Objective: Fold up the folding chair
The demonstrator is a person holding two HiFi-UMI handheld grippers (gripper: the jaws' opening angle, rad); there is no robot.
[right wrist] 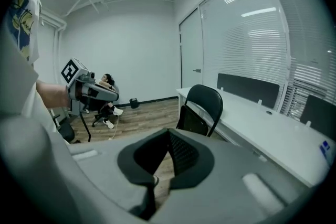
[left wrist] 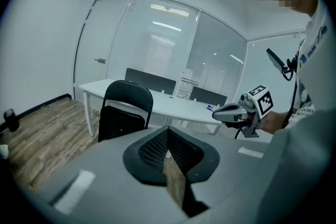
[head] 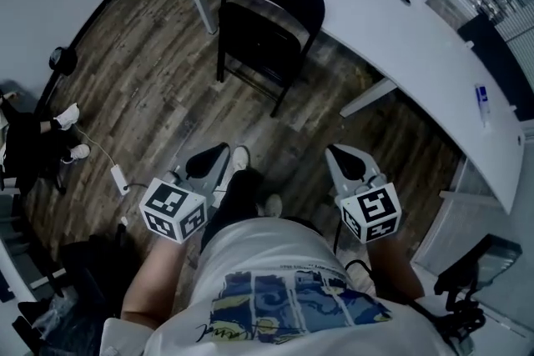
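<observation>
One long white tabletop [head: 400,37] curves across the far side of one wooden floor [head: 142,54]. One black folding chair [head: 271,21] stands on that floor, its backrest just beside the tabletop's near edge. Its seat panel looks tipped up steeply under the backrest.

Two grippers are held low in front of the person, one on either side of the legs and well apart from the chair. The left gripper [head: 214,157] has its jaws closed together with nothing between them. The right gripper [head: 340,161] likewise has its jaws pressed together and empty. Each carries one marker cube.

One small blue item [head: 481,96] lies on the tabletop toward its right end.

The head view alone shows both grippers together from above, with the chair's legs on the boards. The left gripper view adds a glass wall [left wrist: 173,44] with blinds behind the tabletop, and two dark panels [left wrist: 149,81] along the tabletop's far edge. It also shows the right gripper from the side. The right gripper view shows the left gripper from the side and, beyond it, one seated person [right wrist: 107,81] by the far wall.
</observation>
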